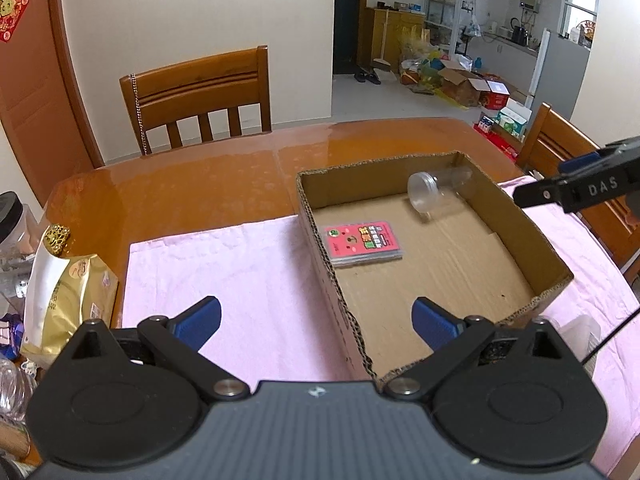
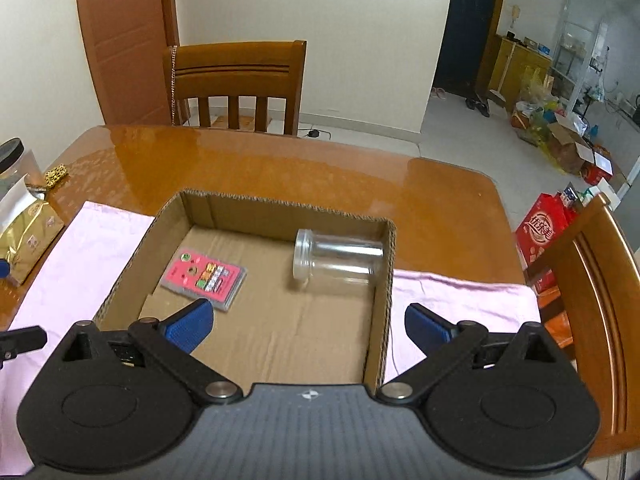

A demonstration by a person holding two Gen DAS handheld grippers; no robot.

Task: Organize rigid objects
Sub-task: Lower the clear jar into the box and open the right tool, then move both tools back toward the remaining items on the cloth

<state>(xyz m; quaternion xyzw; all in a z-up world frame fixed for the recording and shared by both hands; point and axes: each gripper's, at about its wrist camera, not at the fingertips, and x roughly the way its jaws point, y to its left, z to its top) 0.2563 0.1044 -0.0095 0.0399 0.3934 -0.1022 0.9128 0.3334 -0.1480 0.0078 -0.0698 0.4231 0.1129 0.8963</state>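
An open cardboard box (image 1: 316,224) (image 2: 384,280) sits on a pink cloth (image 1: 224,264) (image 2: 68,256). Inside it lie a pink card pack (image 1: 362,243) (image 2: 204,274) and a clear plastic jar (image 1: 434,189) (image 2: 338,258) on its side at the far right corner. My left gripper (image 1: 316,320) is open and empty, above the box's near left wall. My right gripper (image 2: 308,322) is open and empty, above the box's near right wall. The right gripper also shows at the right edge of the left wrist view (image 1: 576,188).
The wooden table (image 1: 200,176) (image 2: 280,168) has chairs behind (image 1: 200,96) (image 2: 236,80) and at right (image 2: 592,288). A gold bag (image 1: 64,292) (image 2: 28,228) and a black-lidded jar (image 1: 12,220) stand at the left edge. A whitish object (image 1: 584,332) lies on the cloth at right.
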